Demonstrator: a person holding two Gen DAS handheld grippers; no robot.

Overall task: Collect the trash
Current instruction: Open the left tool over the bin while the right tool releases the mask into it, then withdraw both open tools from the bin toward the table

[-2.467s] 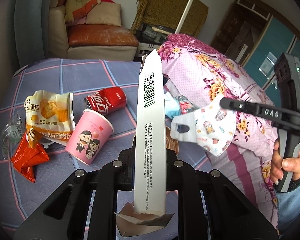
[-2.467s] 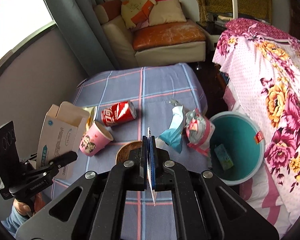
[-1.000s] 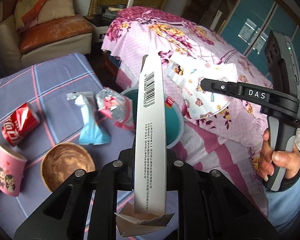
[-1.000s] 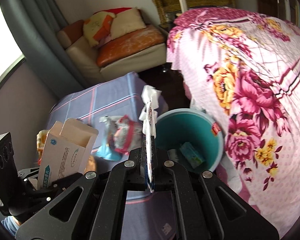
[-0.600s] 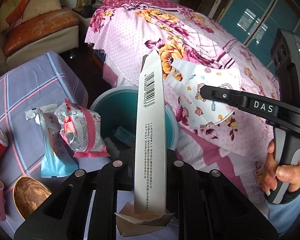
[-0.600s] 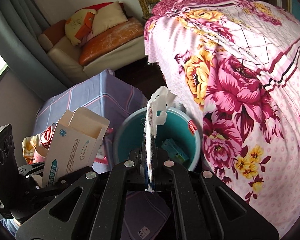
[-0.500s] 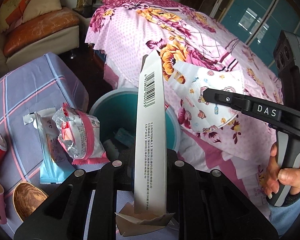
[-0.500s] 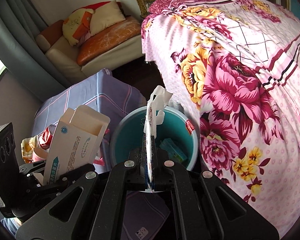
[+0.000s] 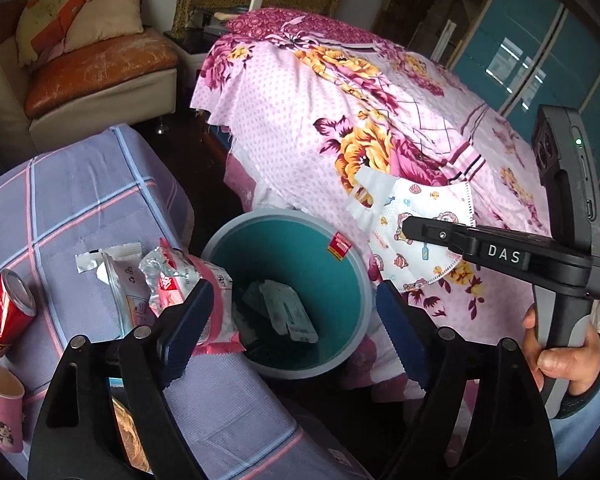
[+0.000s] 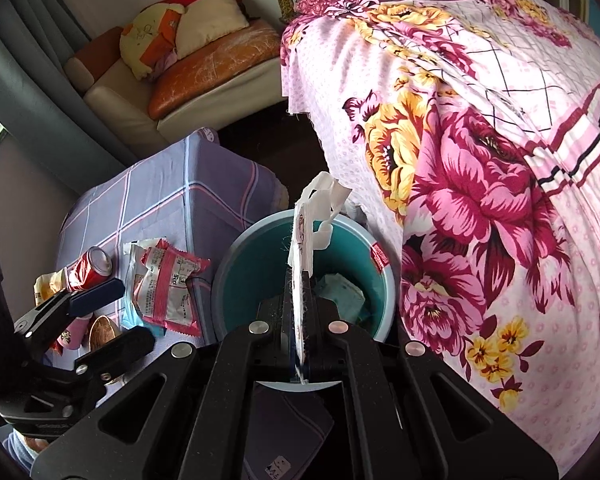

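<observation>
Fingers (image 10: 300,300) around face mask (image 10: 306,232)

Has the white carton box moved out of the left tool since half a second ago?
Yes. The left tool is open and empty; a carton now lies down inside the teal bin, below where it was held.
</observation>
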